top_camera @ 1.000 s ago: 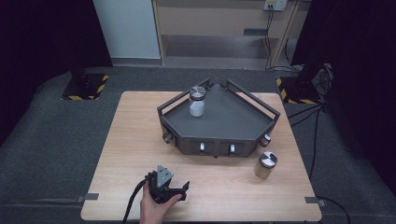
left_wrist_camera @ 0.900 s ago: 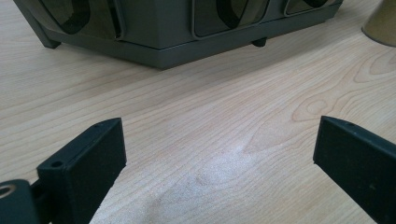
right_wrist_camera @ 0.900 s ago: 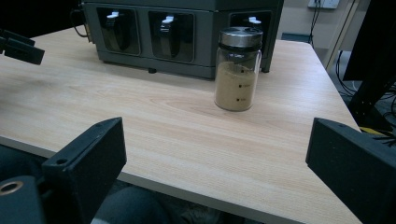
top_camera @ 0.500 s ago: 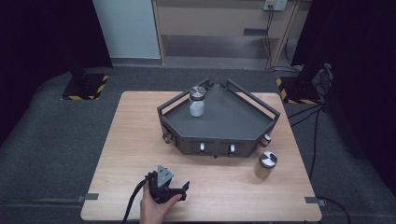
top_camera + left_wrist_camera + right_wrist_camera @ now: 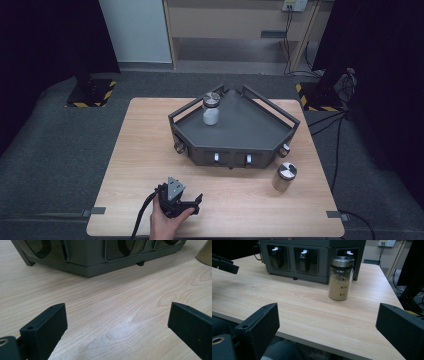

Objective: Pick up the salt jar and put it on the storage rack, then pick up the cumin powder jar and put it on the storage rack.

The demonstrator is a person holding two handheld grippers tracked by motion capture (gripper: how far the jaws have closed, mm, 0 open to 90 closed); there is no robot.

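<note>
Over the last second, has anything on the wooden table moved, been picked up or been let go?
Nothing visibly changed. The left gripper rests open at the near edge, the white-filled jar stands on the dark angular rack, and the brown-filled jar stands beside it.

Brown jar (image 5: 205, 256) cut off by the edge.

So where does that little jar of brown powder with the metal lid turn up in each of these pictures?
High view: the brown jar stands on the table at lower right, just in front of the dark rack.
Left gripper view: a tan sliver of it at the top right edge.
Right gripper view: upright, centre right.
Shared landmark: the rack's front wall with its windows.
</note>
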